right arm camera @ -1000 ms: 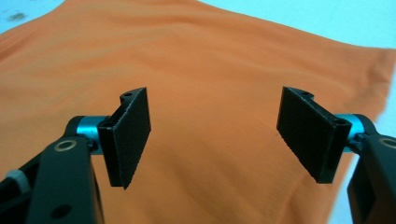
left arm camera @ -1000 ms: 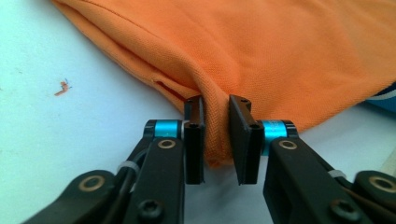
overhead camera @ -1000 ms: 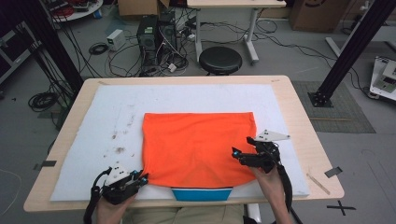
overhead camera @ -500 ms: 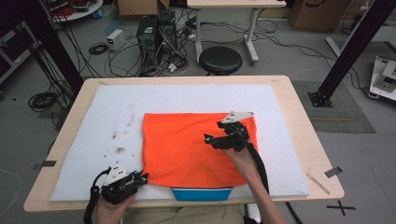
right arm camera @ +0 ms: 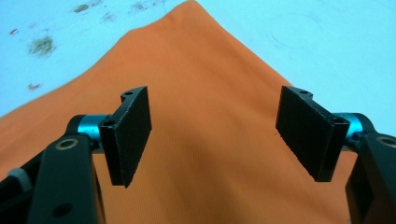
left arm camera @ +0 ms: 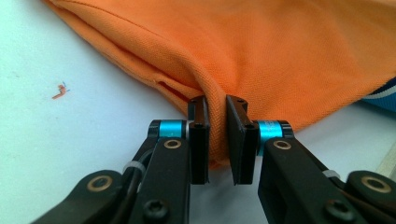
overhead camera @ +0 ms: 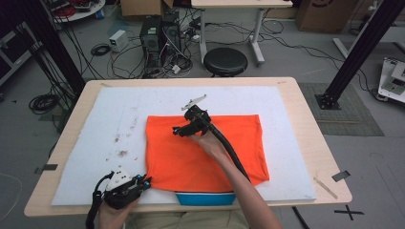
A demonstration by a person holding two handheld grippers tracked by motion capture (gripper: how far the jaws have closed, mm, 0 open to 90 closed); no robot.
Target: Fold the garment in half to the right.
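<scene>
White foam mat (overhead camera: 296, 157): left gripper (left arm camera: 217, 135) clamps orange shirt (overhead camera: 205, 148) at its near-left corner; right gripper (right arm camera: 215, 135) spread wide above shirt.

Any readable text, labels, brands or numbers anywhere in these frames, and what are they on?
None can be read.
Orange garment: no print or label shows.
Cardboard box at the back: a dark mark, too blurred to read.
Black X taped on the floor: a sign, not text.
</scene>
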